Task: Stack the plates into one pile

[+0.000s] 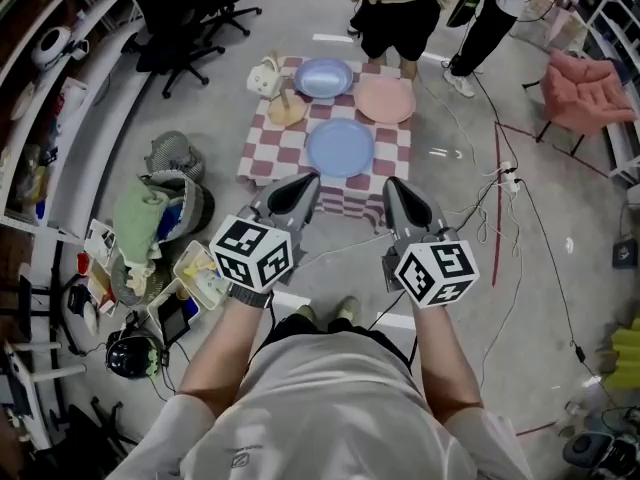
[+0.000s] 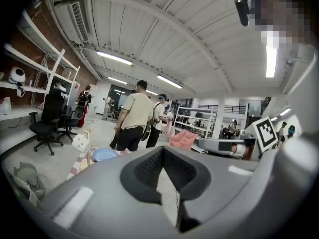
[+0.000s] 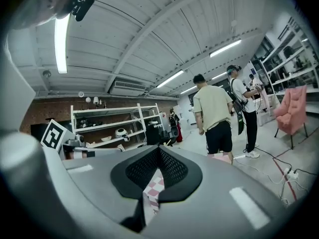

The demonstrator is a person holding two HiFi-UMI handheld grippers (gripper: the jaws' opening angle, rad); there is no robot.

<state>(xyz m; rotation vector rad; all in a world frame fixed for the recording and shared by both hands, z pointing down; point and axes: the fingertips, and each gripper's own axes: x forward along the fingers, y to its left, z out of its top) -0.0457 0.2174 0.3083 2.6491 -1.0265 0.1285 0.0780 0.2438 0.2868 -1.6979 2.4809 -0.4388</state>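
Head view | plates (image 1: 340, 148) ahead of fingers (image 1: 298, 196), apart | fingers closed, empty

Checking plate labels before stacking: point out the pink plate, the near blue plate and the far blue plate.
pink plate (image 1: 385, 98), head view, centre of its dish.
near blue plate (image 1: 340, 147), head view, centre of its dish.
far blue plate (image 1: 323, 77), head view, centre of its dish.

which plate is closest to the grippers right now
The near blue plate, at the front edge of the checkered cloth. The far blue plate and the pink plate sit farther back.
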